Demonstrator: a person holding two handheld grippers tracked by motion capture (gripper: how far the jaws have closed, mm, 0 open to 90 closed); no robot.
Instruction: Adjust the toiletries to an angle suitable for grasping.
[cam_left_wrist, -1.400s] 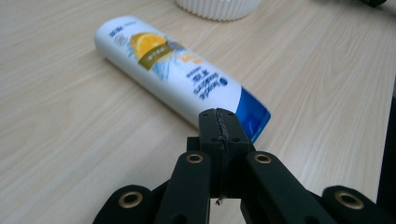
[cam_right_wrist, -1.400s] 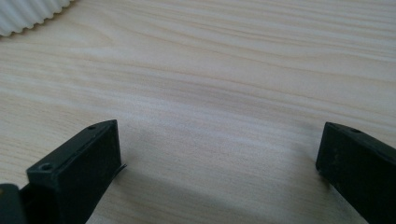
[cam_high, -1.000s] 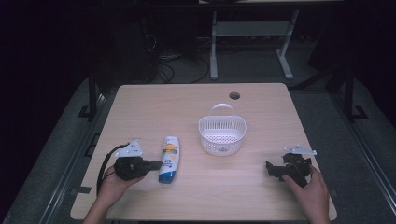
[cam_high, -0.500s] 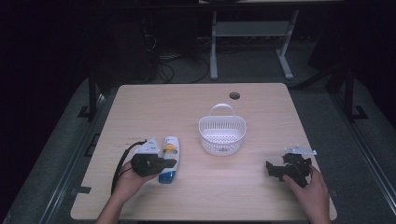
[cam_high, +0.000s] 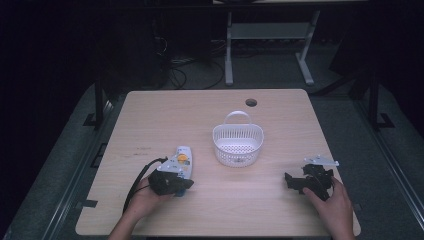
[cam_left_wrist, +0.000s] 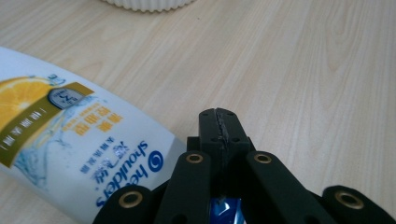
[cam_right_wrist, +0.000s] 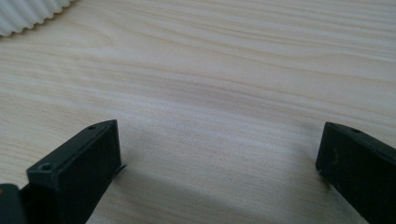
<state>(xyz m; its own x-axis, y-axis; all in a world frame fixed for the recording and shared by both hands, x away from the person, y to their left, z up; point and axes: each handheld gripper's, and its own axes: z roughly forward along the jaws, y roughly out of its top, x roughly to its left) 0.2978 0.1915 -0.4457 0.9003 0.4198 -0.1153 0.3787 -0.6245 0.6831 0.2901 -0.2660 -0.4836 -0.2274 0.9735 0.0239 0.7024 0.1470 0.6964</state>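
The table (cam_high: 220, 150) is lit evenly from above while its surroundings sink into near black. Both gripper views are bright; near jaws blur, and a soft shadow pools at 6 o'clock.

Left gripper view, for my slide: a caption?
Left gripper, fingers shut, lies beside a shampoo bottle on the table.

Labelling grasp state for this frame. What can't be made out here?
- Shampoo bottle: cap end hidden by the left hand-held gripper in the high view; cut by the edge in the left gripper view.
- Label small print: too small.
- Basket: contents unreadable in the high view; only its wall edges into the gripper views.
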